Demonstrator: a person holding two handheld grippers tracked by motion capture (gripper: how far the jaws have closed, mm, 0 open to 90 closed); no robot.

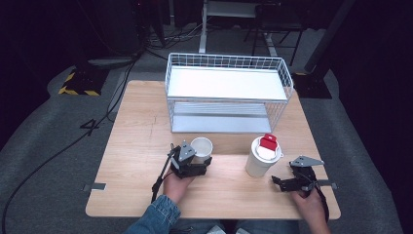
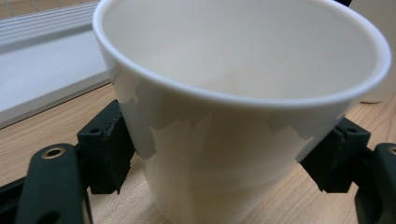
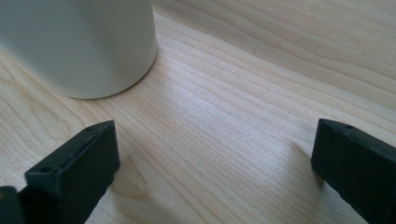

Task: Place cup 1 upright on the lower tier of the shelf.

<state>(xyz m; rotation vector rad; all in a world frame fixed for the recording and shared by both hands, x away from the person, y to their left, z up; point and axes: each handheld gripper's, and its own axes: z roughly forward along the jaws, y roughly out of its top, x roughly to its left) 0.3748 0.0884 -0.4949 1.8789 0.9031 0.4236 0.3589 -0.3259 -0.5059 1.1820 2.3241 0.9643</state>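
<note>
Left gripper (image 1: 195,163) fingers clamped on open paper cup (image 2: 233,121) (upright), right gripper (image 1: 285,183) fingers spread, empty

We see a plain white paper cup (image 1: 201,147) between our black left claw (image 2: 224,154), a taller white cup (image 1: 258,161) with a red-and-white lid (image 1: 268,144), a white wire basket (image 1: 229,92), and a pale wood-grained bench (image 1: 136,146).

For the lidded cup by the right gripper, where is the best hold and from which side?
Probably mid-wall, below the lid. The lidded cup stands upright with plain round sides, and its red-tabbed lid offers little to pinch. The open right gripper sits low at its near right, so a level approach from there suits.
</note>
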